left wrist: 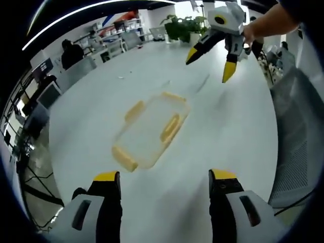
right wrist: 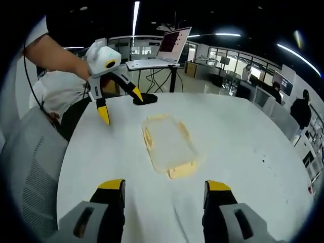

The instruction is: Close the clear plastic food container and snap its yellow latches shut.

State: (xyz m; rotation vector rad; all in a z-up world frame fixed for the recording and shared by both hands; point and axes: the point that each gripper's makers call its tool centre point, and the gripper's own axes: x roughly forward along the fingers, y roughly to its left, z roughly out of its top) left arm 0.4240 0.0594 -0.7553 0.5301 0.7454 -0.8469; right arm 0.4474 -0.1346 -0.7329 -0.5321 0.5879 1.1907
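At frame centre, the clear container (left wrist: 152,129) lies on the white table (left wrist: 238,131), latches unsnapped as far as visible; your left gripper (left wrist: 164,177) and right gripper (right wrist: 164,185) hover spread, grasping nothing.

text: none legible | laptop screen (right wrist: 173,39): lines too small to read | labels: none readable

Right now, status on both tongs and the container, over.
Left tongs open, empty. Right tongs open, empty, apart from the clear plastic food container with yellow latches. Container lies on the white round table, untouched. Nothing between tongs and container.
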